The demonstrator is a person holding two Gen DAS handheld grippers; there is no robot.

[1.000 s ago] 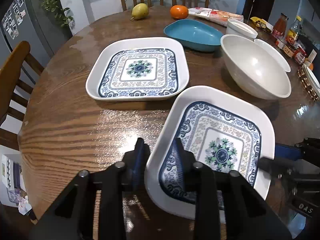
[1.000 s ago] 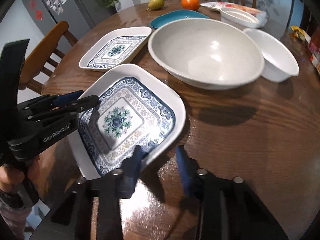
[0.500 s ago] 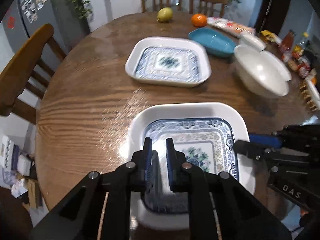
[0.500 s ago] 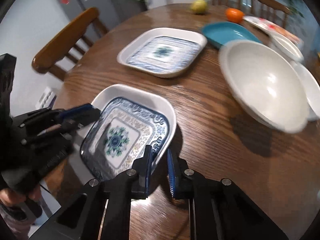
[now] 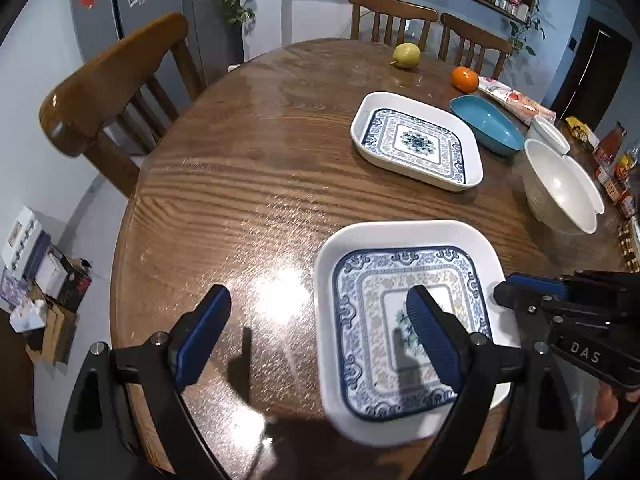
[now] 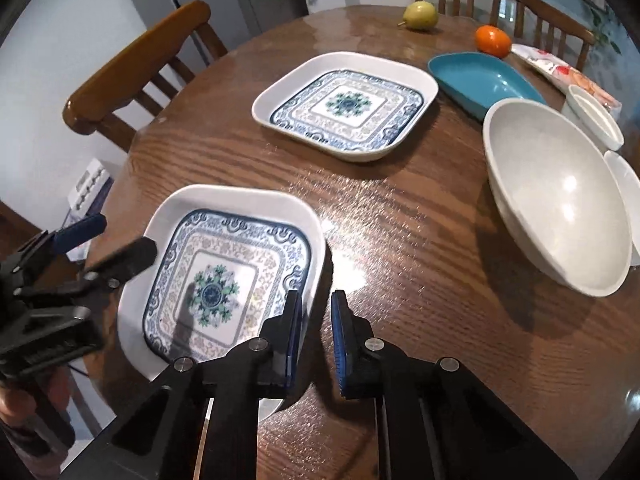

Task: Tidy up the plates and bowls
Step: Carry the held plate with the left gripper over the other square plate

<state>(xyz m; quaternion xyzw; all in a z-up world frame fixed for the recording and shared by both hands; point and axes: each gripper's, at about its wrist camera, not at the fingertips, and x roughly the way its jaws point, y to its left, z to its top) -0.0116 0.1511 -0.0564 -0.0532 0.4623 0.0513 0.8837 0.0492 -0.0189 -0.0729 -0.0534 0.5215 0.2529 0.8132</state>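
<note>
A square white plate with a blue pattern [image 5: 372, 300] [image 6: 224, 264] is near the table's front edge. My right gripper [image 6: 317, 308] is shut on its right rim, and shows at that rim in the left wrist view [image 5: 504, 290]. My left gripper [image 5: 316, 308] [image 6: 120, 236] is opening wide. One finger hangs over the plate's middle and the other over bare wood, and neither pad touches the plate. A matching plate [image 5: 416, 144] [image 6: 344, 104] lies farther back. A large white bowl [image 5: 560, 192] [image 6: 560, 200] stands to the right.
A teal dish [image 5: 486, 124] [image 6: 480, 80], a small white bowl [image 5: 548, 132] and another white bowl [image 6: 628, 184] crowd the back right. Behind them lie a pear [image 5: 406, 56], an orange [image 5: 465, 79] and a packet [image 5: 516, 100]. Bottles [image 5: 612, 148] line the right edge. A wooden chair [image 5: 116, 80] stands at the left.
The right jaws closed on the plate's right rim. The left jaws, shut on its near rim half a second ago, have sprung wide and let go. Both views swung left.
</note>
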